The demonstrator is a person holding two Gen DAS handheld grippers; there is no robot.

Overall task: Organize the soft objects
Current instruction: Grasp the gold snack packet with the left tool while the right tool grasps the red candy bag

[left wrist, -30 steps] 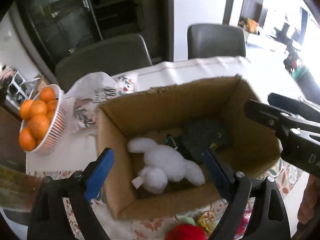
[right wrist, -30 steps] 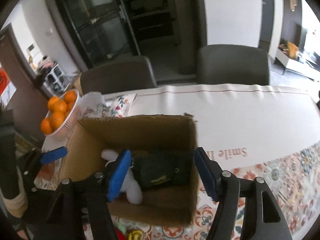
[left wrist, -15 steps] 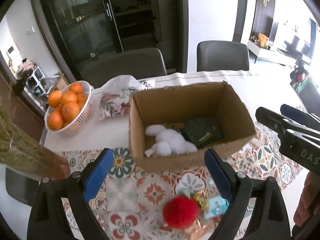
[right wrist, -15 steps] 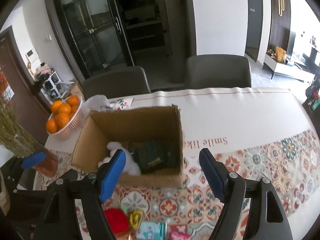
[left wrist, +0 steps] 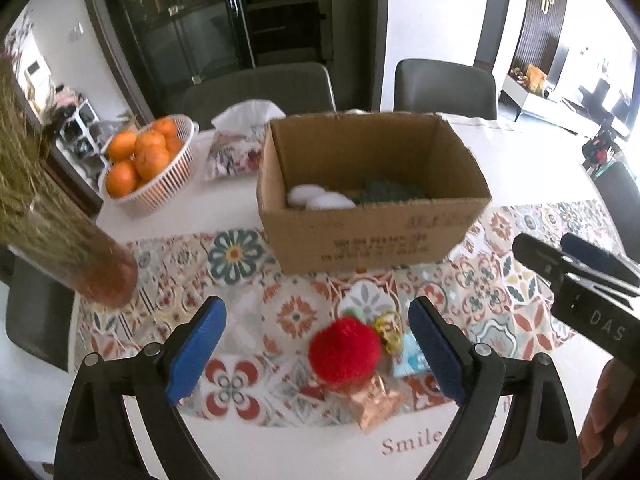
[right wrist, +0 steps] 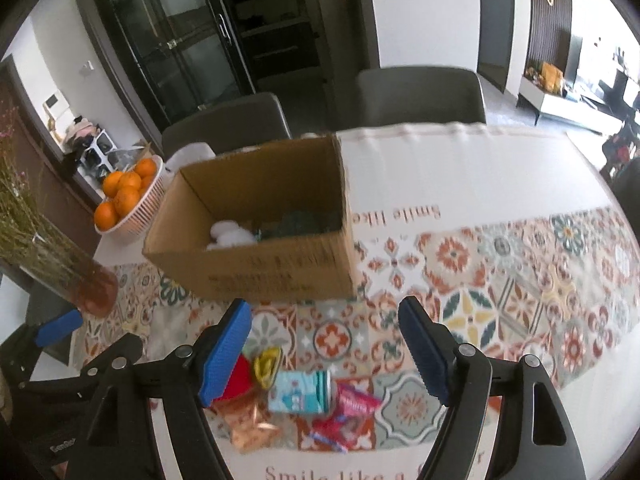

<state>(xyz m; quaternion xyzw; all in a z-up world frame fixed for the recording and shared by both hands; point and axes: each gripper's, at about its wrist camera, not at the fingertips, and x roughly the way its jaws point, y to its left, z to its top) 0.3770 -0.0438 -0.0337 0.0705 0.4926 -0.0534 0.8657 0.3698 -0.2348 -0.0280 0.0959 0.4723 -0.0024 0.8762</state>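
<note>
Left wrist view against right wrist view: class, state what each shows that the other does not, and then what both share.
Only the left wrist view shows the whole red pompom and the floral tissue pouch. Only the right wrist view shows the red snack packets and the whole teal packet. Both show the cardboard box holding a white plush toy and a dark green item, the basket of oranges, the vase, and both open grippers, left and right.
</note>
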